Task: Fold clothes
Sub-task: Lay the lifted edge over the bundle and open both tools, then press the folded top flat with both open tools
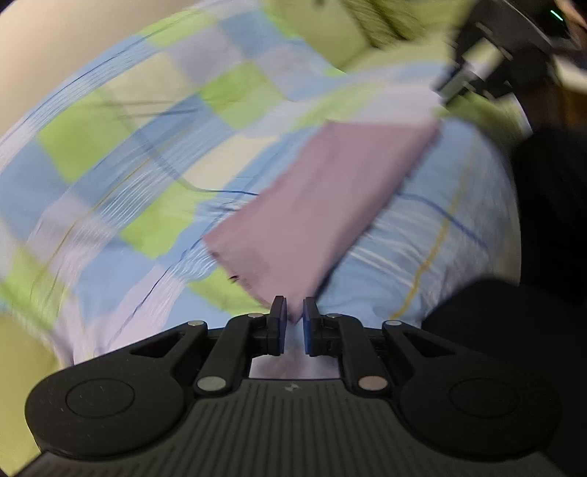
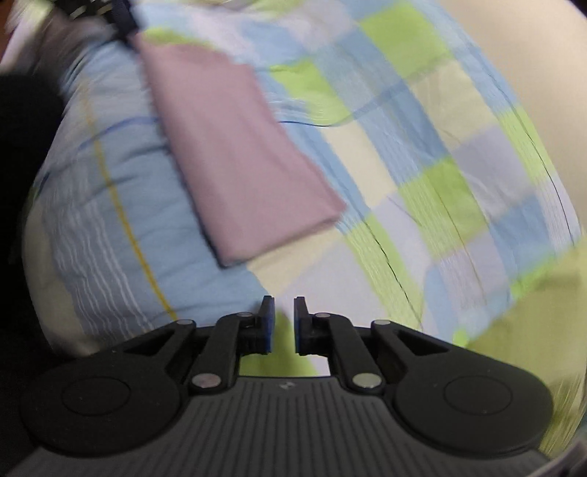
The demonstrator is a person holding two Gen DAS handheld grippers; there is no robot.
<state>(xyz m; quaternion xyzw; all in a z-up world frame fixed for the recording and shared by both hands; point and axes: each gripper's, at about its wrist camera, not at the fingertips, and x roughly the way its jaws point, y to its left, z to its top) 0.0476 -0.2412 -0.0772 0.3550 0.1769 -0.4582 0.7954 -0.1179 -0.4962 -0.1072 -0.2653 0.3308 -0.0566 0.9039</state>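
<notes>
A folded pink cloth lies on the checked bed cover. My left gripper sits at its near corner, and pink fabric shows in the narrow gap between the blue pads, so it is shut on that corner. In the right wrist view the same pink cloth stretches away toward the upper left, where the left gripper meets its far end. My right gripper is narrowly open over the bed cover, holding nothing, a little short of the cloth's near end. Both views are motion-blurred.
The bed cover has blue, green, cream and lilac squares, with a striped pale-blue panel beside the cloth. A cream wall lies beyond the bed. Dark clothing of a person fills the right edge of the left wrist view.
</notes>
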